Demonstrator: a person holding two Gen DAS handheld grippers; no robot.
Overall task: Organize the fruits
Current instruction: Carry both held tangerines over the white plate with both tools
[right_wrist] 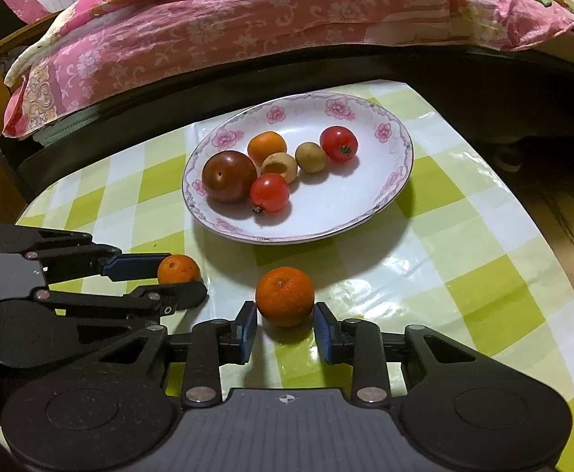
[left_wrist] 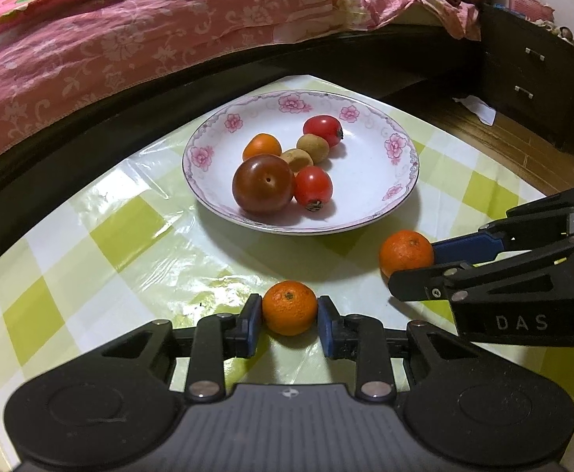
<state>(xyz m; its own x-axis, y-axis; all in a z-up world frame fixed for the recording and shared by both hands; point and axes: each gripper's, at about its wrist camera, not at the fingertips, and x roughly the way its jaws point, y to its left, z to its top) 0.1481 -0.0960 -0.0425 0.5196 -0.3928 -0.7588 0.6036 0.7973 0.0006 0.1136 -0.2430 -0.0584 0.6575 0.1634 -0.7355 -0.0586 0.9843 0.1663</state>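
Left mandarin: we see a small round orange mandarin [left_wrist: 290, 306] with dimpled skin and a dark stem scar, resting on the counter between the blue pads of the left tool [left_wrist: 290, 312], both pads touching its sides, so the tool is clenched on it.
Right mandarin: a second small orange mandarin [right_wrist: 285, 295] sits on the counter just ahead of the right tool [right_wrist: 285, 328]; we see gaps on both sides, so that tool is released.
Plate: the white shallow china plate with pink flowers on its rim [left_wrist: 365, 181] stands beyond both mandarins and holds a dark brownish-red round tomato [left_wrist: 262, 183], two red cherry tomatoes [left_wrist: 313, 187] [left_wrist: 322, 130], a small orange fruit [left_wrist: 262, 146] and two tan round fruits [left_wrist: 313, 147] [left_wrist: 297, 159].
Counter: a glossy green-and-white checked cloth [left_wrist: 129, 236] covers it.
Room: a bed with a pink floral cover [left_wrist: 129, 39] runs behind the counter.
Left view only: a dark drawer cabinet [left_wrist: 530, 74] on a wooden floor.
Right view only: one tan fruit [right_wrist: 279, 166] shows a hollowed orange opening.
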